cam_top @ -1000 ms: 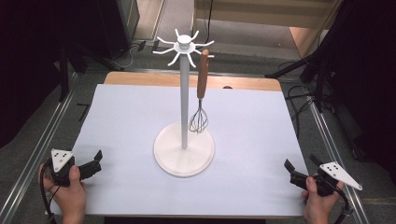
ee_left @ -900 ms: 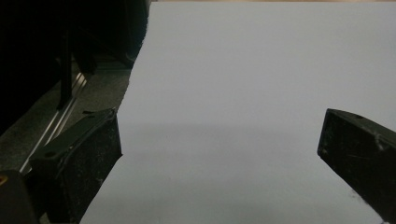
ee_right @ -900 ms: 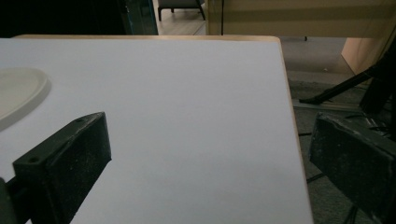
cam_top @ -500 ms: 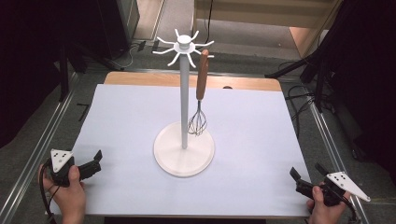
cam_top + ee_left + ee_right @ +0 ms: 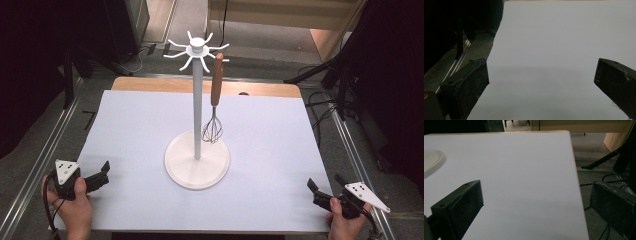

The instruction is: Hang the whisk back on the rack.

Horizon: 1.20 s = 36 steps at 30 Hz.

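Grippers parked, whisk on its stand

Left gripper [image 5: 102,173] is held open at the desk's [image 5: 280,150] near-left corner. Centrally, the whisk [image 5: 214,107] is hung from the white stand [image 5: 197,100]. Right gripper [image 5: 322,191] is held open near-right. Judged the outset: a reach toward the whisk is called for.

Whisk [image 5: 213,120] hanging on stand [image 5: 197,150], stand mid-table [image 5: 280,150]

Table [image 5: 280,90], white sheet [image 5: 275,150] on top, stand [image 5: 197,165] mid-sheet.
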Each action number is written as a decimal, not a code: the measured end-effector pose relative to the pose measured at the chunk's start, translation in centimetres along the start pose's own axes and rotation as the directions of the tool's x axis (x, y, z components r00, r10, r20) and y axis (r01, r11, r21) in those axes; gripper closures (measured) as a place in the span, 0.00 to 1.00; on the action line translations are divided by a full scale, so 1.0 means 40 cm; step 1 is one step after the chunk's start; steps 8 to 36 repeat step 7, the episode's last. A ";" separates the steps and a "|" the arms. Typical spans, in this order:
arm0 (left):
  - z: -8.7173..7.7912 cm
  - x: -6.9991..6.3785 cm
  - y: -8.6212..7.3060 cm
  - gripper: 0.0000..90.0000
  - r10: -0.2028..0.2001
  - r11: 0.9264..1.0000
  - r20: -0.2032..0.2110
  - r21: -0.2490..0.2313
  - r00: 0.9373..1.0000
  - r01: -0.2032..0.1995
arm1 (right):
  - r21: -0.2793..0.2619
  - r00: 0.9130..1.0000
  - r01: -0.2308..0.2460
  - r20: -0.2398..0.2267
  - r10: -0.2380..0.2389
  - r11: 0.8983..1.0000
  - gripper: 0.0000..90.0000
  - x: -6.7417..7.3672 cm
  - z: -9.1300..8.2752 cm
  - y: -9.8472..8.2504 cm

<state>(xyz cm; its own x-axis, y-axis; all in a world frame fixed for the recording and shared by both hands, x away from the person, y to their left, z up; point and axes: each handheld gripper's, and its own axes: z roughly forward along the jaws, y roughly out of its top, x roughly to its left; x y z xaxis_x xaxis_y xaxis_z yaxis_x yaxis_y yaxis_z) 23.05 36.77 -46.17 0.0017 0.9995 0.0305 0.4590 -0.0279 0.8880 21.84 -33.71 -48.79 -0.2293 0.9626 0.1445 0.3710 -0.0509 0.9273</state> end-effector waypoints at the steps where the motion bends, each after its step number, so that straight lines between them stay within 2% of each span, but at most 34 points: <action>1: 0.001 -0.001 0.000 0.00 0.002 1.000 -0.002 0.001 1.000 -0.002 | 0.000 1.000 0.002 -0.003 -0.002 1.000 0.00 0.000 0.000 0.000; 6: 0.001 -0.004 0.000 0.00 0.011 1.000 -0.010 0.002 1.000 -0.011 | 0.008 1.000 -0.005 -0.017 0.005 1.000 0.00 -0.001 0.001 0.001; 36: 0.001 -0.004 0.000 0.00 0.012 1.000 -0.008 -0.001 1.000 -0.012 | 0.007 1.000 -0.003 -0.016 0.003 1.000 0.00 -0.002 0.002 0.001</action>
